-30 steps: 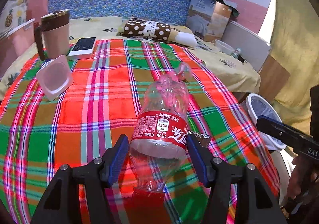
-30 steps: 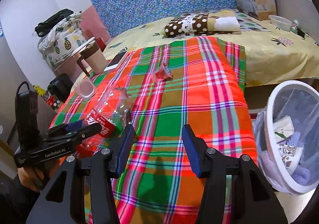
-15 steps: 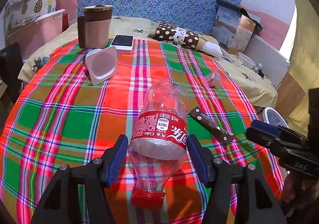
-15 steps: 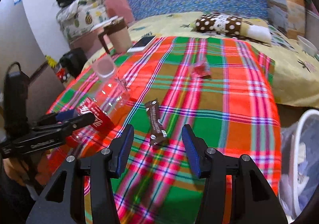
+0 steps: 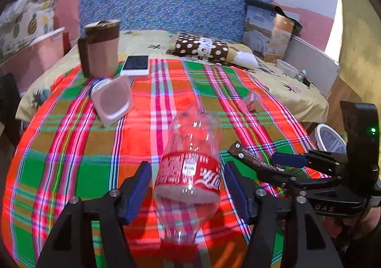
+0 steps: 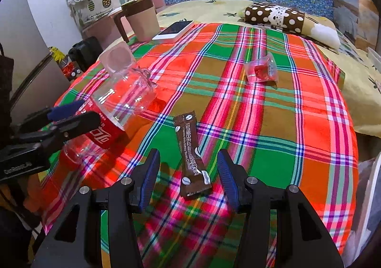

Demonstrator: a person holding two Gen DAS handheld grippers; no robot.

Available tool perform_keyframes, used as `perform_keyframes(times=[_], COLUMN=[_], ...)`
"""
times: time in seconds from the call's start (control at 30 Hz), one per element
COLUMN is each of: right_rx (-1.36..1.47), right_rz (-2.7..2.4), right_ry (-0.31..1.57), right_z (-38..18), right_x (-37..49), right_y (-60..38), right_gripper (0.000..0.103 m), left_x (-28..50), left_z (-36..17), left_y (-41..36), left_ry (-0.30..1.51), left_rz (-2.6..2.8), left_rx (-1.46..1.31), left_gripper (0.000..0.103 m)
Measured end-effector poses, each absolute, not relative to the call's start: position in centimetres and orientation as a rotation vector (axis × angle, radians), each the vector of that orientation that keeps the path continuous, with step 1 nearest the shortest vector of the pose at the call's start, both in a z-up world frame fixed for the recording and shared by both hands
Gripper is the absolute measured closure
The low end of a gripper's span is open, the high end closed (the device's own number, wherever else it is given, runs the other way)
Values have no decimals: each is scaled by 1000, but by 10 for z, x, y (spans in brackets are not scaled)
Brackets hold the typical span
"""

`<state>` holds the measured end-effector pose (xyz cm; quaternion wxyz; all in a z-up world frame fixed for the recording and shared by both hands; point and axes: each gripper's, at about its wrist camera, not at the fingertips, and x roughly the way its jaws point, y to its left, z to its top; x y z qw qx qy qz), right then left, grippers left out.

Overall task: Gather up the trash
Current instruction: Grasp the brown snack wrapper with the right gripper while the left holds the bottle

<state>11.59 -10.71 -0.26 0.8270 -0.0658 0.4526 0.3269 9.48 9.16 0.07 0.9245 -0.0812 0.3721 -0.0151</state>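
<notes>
An empty clear plastic bottle [image 5: 188, 172] with a red label is seen lying on the plaid cloth [image 5: 71, 149] between the jaws of the left gripper [image 5: 188, 187], which are opening, their blue pads standing just clear of its sides. A brown snack wrapper [image 6: 191, 156] is laid flat on the cloth between the open jaws of the right gripper [image 6: 188, 179], untouched by either pad. Beyond those jaws a small clear packet with red contents [image 6: 260, 71] is seen, and a white bin [image 5: 329, 137] is placed off the cloth's far edge, beside the right gripper.
</notes>
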Motion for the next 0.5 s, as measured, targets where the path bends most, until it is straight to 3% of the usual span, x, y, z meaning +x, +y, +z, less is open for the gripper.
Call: perform_keyframes(times=[0.27, 0.33, 0.5], right_rx=[-190, -183, -149], right_rz=[685, 682, 667], right_ry=[971, 969, 958], right_z=[-7, -6, -3], right_x=[118, 118, 119], right_y=[-102, -104, -111], right_gripper=[80, 81, 82], left_x=[110, 110, 105], left_z=[-10, -11, -11], left_y=[95, 96, 97], left_ry=[813, 816, 804], left_rz=[-33, -34, -14], left_rx=[-157, -167, -187], left_gripper=[36, 42, 42])
